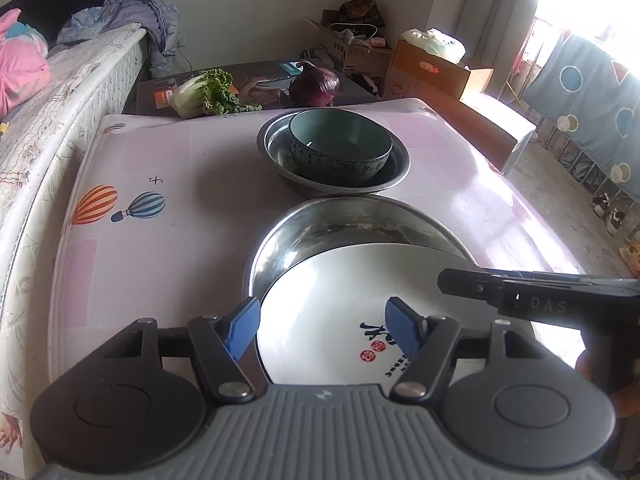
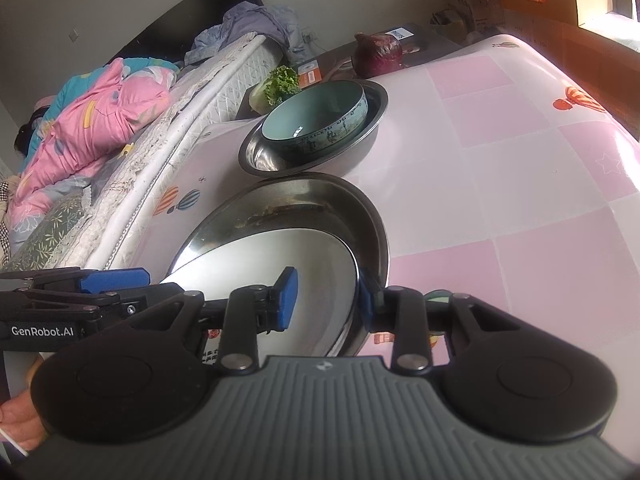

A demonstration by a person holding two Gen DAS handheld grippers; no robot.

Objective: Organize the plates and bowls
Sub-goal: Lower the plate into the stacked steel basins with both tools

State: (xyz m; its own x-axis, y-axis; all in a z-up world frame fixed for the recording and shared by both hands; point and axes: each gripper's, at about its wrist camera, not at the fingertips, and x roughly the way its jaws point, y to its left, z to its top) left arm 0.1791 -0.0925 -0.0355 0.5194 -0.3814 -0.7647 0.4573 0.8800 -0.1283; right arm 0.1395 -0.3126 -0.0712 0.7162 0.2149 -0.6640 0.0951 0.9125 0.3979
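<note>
The right tool (image 2: 326, 296) is clamped on the near rim of the white round ceramic plate (image 1: 344, 300), one blue pad above the face and the other tucked under its edge, and it holds the plate tilted with the far edge resting inside the large shallow steel basin (image 1: 320, 220); that looks like a plate being slid or lowered into the basin to stack. The left tool (image 1: 320, 326) hangs just over the near part of that plate with its blue fingers (image 1: 242, 326) spread wide on either side, gripping nothing, probably there to steady or guide. Just beyond the large basin sits a smaller steel basin (image 1: 384, 184) with the teal patterned ceramic bowl (image 1: 340, 148) nested in it, so bowls seem to be gathering there. All of it stands on the pink checked worktop (image 1: 160, 160); past the smaller basin lie a leafy green vegetable (image 1: 208, 94) and a purple cabbage (image 1: 316, 84).
</note>
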